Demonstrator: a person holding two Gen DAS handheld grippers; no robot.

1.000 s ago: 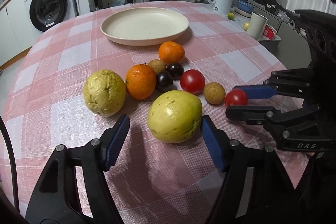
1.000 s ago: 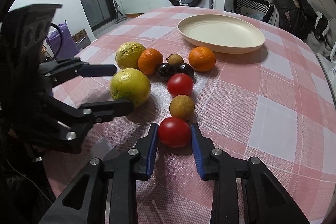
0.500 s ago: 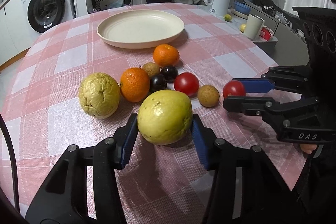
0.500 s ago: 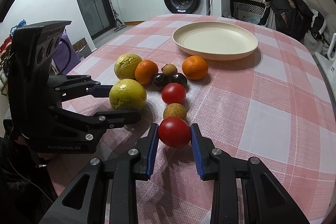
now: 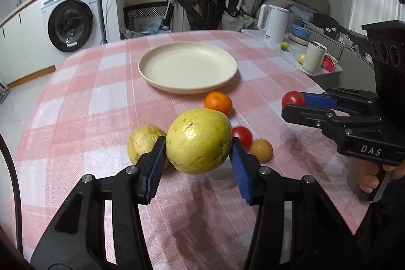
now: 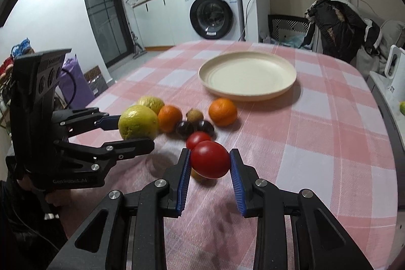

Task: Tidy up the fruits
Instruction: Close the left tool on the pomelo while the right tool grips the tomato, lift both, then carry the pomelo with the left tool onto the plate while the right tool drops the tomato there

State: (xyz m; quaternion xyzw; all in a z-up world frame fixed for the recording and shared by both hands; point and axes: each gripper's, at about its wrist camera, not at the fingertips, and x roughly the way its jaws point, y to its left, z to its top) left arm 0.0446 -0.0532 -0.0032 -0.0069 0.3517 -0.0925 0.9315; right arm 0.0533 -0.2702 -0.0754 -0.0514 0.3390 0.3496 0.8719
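Observation:
My left gripper point(image 5: 198, 152) is shut on a large yellow-green guava point(image 5: 199, 141) and holds it above the pink checked table point(image 5: 101, 103). My right gripper point(image 6: 209, 165) is shut on a red tomato point(image 6: 210, 159), also lifted. The guava also shows in the right wrist view point(image 6: 138, 122), the tomato in the left wrist view point(image 5: 293, 99). An empty cream plate point(image 5: 187, 67) sits further back point(image 6: 247, 76). On the cloth lie a second guava point(image 5: 141, 142), oranges point(image 6: 222, 111) point(image 6: 170, 118), another tomato point(image 5: 242, 136), a brown longan point(image 5: 262, 150) and dark plums point(image 6: 185, 129).
A side counter at the right holds a white kettle point(image 5: 274, 23), a cup point(image 5: 314, 57) and small fruit. A chair with a dark jacket point(image 5: 202, 4) stands behind the table. A washing machine point(image 5: 72, 14) stands at the back left.
Both grippers have risen off the table, the left with the guava and the right with the tomato. The left jaws closed on the guava over the last second.

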